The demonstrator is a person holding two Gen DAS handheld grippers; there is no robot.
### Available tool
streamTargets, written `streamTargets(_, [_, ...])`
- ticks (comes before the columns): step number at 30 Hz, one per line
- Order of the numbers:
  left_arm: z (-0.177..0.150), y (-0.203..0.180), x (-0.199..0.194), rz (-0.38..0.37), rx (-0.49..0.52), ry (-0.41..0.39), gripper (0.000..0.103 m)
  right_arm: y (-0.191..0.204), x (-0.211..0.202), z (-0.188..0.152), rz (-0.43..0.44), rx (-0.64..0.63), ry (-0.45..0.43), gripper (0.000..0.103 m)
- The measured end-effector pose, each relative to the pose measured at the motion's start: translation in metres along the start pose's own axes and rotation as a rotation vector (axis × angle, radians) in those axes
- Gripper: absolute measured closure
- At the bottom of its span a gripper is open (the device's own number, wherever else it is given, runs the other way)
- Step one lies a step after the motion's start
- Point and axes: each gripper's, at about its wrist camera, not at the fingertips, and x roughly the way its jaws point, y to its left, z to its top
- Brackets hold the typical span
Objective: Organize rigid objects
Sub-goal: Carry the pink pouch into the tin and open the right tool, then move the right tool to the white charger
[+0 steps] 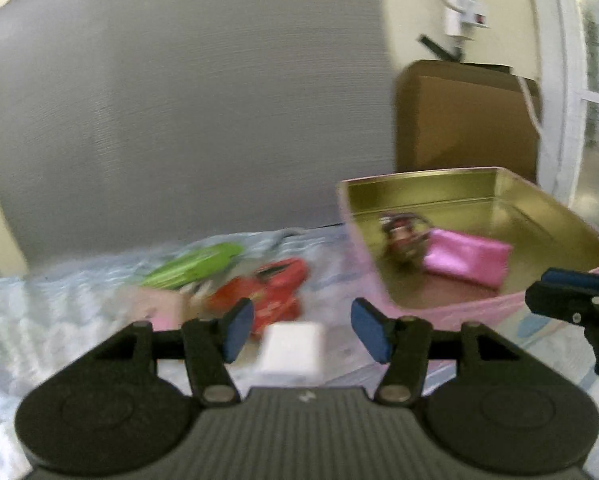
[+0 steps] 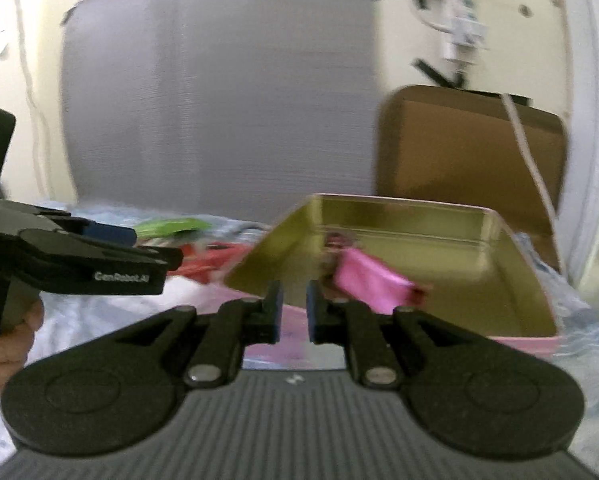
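Note:
A pink tin with a gold inside [image 1: 539,200] [image 2: 459,220] stands on the bed at the right. In it lie a shiny pink pouch [image 1: 465,258] [image 2: 369,280] and a small dark red object [image 1: 401,236]. My left gripper [image 1: 301,330] is open, its jaws either side of a white block [image 1: 291,354] that lies on the bedding just below them. A red toy [image 1: 267,290] and a green object [image 1: 195,266] lie beyond it. My right gripper [image 2: 291,312] is nearly shut and empty, in front of the tin's near wall.
A pale pink item [image 1: 159,306] lies left of the red toy. A grey panel [image 1: 179,100] rises behind the bed. A brown cardboard box [image 1: 465,120] [image 2: 471,148] stands behind the tin. The left gripper [image 2: 79,268] shows at the left of the right wrist view.

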Motion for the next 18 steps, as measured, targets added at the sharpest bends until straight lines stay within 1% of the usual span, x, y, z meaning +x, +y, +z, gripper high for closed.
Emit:
streamTargets(3, [-0.015,0.031,-0.008,0.041,-0.028,0.008,0.048,0.03,0.008,0.003,0.042,-0.024,0.013,0.087])
streamTargets(8, [-0.033,0.078,-0.009,0.085,-0.09,0.028,0.048,0.07,0.027,0.001,0.094,-0.049,0.052,0.087])
streamTargets(12, [-0.045,0.107,-0.007,0.108,-0.128,0.042,0.048,0.095,0.041,-0.006,0.128,-0.055,0.089,0.087])
streamTargets(14, [-0.049,0.118,-0.004,0.116,-0.147,0.051,0.048,0.104,0.05,-0.007,0.132,-0.055,0.109,0.087])
streamTargets(15, [-0.051,0.124,-0.001,0.117,-0.157,0.057,0.048,0.107,0.055,-0.008,0.13,-0.054,0.117,0.086])
streamTargets(17, [-0.054,0.131,0.0,0.128,-0.174,0.063,0.048,0.113,0.064,-0.009,0.129,-0.051,0.131,0.079])
streamTargets(18, [-0.056,0.133,0.001,0.134,-0.178,0.066,0.048,0.115,0.067,-0.01,0.127,-0.049,0.134,0.069])
